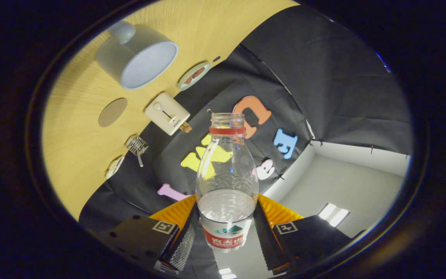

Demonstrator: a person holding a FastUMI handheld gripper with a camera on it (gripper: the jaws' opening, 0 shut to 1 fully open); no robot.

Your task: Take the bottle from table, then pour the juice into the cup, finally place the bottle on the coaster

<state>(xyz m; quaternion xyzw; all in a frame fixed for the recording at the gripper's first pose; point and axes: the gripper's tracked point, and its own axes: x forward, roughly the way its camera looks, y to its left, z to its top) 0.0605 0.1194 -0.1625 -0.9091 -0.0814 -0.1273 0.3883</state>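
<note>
Clear plastic is what is clamped between the two fingers (227, 232): the bottle (227, 182) is gripped at its labelled lower body, with one finger pressed against each side, and its open, capless mouth with a red neck ring is pointed away from the camera. The gripper is seen rolled and tilted, so that the wooden bench (76, 128) is swung up to one side and the booth's wall and ceiling are seen beyond the bottle. A little clear liquid is seen in the bottle's lower part. On the bench, well beyond the fingers, the white cup (138, 58) is seen, with the round brown coaster (112, 112) near it. A cream box-shaped device (167, 113), a small round dish (194, 75) and a metal clip (136, 145) are lined along the bench's edge; what they are is hard to make out. The bottle's base is cut off between the fingers.
</note>
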